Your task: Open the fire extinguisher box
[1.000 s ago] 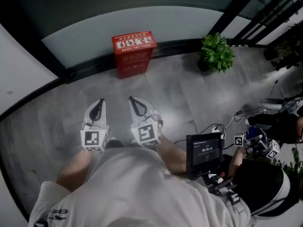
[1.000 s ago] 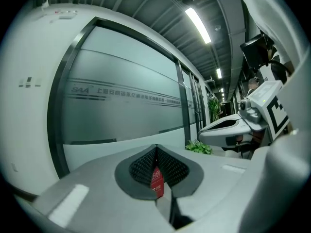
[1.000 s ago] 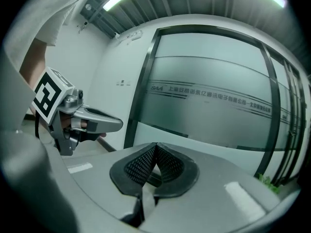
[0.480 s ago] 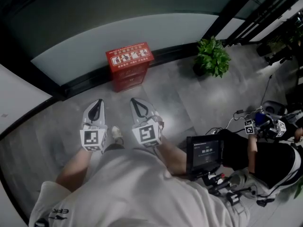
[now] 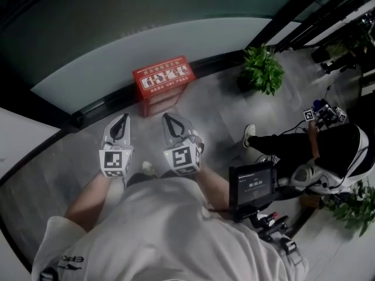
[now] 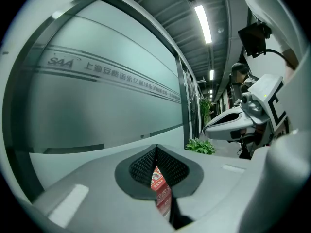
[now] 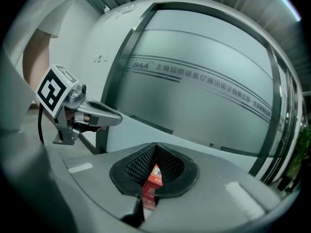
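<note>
The fire extinguisher box (image 5: 163,82) is red with white pictograms on its lid and stands on the grey floor against the glass wall, lid down. Both grippers are held side by side just short of it, pointing at it. My left gripper (image 5: 122,122) is shut with nothing in it; so is my right gripper (image 5: 170,123). In the left gripper view the closed jaw tips (image 6: 156,150) frame a sliver of the red box (image 6: 161,189). The right gripper view shows the same box (image 7: 151,182) beyond its closed tips (image 7: 156,147), with the left gripper (image 7: 92,112) off to the side.
A frosted glass wall (image 5: 117,34) with a dark base rail runs behind the box. A potted plant (image 5: 262,69) stands to its right. Another person (image 5: 328,145) crouches at the right with cables, and a monitor rig (image 5: 253,184) sits beside my right arm.
The red box has come nearer to the gripper tips as I moved forward. The person at the right has shifted up the frame. Both grippers stayed shut.
</note>
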The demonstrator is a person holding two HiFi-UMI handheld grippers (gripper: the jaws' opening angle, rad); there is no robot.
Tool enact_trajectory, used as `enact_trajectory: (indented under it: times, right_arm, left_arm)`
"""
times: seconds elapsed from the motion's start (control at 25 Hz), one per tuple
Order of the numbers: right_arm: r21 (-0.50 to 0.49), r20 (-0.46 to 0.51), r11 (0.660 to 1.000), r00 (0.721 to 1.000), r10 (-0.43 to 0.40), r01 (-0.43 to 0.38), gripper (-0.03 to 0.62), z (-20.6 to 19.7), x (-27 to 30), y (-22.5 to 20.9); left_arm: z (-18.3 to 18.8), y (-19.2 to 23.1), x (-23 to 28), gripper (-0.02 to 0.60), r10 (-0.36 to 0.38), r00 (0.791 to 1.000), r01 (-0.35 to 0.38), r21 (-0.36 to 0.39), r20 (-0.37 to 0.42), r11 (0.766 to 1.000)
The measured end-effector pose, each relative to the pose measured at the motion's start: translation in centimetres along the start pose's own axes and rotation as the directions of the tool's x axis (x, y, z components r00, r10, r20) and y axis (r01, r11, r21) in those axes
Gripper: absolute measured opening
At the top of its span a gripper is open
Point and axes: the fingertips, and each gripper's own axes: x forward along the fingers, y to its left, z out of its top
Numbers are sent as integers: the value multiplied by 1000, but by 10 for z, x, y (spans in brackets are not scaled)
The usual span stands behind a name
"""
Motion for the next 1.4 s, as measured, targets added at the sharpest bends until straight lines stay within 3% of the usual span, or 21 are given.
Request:
enact_trajectory:
  times: [0.44, 0.72, 0.88, 1.08, 1.4]
  right_arm:
    - [-7, -27, 999, 999, 35, -35, 14, -13, 57, -15]
    - [-6, -46, 995, 994, 100, -100, 14, -42, 108, -50]
    - [-7, -75, 987, 984, 162, -163, 14, -67, 134, -71]
    - [-12, -102, 975, 970, 221, -224, 14, -102, 170, -96]
    - [-14, -159, 959, 948, 276, -282, 14, -149, 226, -92]
  left_arm:
    - [-19, 32, 54, 2, 15, 999, -15, -9, -45, 1000]
    - [-52, 45, 114, 2, 68, 988, -65, 26, -135, 998]
    - [-64, 44, 150, 2, 92, 978, -76, 96, -187, 993]
    - [-95, 40, 193, 2, 95, 965, -50, 183, -246, 982]
    - [-160, 53, 235, 2, 85, 941, -26, 182, -328, 983]
